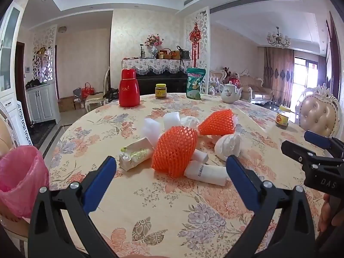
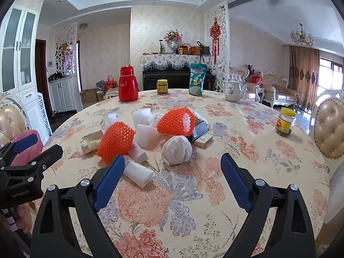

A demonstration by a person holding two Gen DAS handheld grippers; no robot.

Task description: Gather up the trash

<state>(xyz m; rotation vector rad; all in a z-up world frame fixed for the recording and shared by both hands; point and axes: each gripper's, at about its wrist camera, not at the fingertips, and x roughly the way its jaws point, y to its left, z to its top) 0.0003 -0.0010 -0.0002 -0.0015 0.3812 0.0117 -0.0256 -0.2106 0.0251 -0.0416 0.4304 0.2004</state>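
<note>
Trash is shown heaped at the centre of both views on a round table under a floral cloth: two orange foam fruit nets, several white foam blocks, rolled white paper tubes, a crumpled white bag, a folded wrapper with green print and, in the right wrist view, small flat cartons behind the bag. A bin lined with a pink bag is seen at the lower left edge of the left wrist view, beside the table.

Both claws are held apart from the heap with nothing between the jaws. The left gripper is spread wide, its fingertips framing the nearer orange net and the tube below it. The right gripper is likewise spread wide, its blue pads flanking the crumpled bag and a paper tube.

The step in hand is judged to be the approach before a first pick; no piece appears to have been lifted. The next move would call for one claw to be lowered around a single light item, closed gently, and carried to the pink-lined bin.

Legible writing is limited: "DAS" is read on the gripper body at the right of the left wrist view, and "GenRobot.AI" at the lower left of the right wrist view. Print on the paper tube, on the green snack pouch and on the yellow-lidded jars cannot be made out.
</note>
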